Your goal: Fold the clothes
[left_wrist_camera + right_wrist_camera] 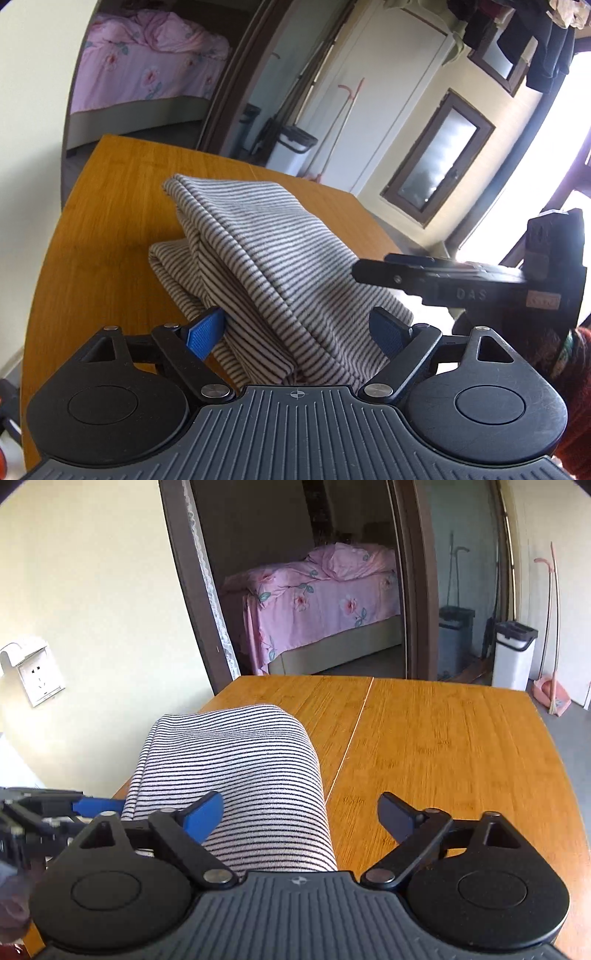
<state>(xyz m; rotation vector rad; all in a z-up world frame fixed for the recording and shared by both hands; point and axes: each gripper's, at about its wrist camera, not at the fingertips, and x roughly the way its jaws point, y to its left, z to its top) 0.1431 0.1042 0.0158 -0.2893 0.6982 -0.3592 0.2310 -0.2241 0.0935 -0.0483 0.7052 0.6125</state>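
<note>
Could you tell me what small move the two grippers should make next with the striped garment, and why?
Probably draw both back: the striped garment already lies folded on the wooden table, and the left gripper and right gripper both stand open, gripping nothing.

Wooden table [443, 746]; pink floral bed [325, 602], white bin [513, 657], wall socket [38, 675], pink dustpan [552, 698]

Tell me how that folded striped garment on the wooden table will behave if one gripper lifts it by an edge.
The striped garment looks like soft knit, so it would probably droop and unfold. Its layers already sag unevenly in the left wrist view, which suggests they will slide apart. It likely grips the wooden table rather than gliding.
</note>
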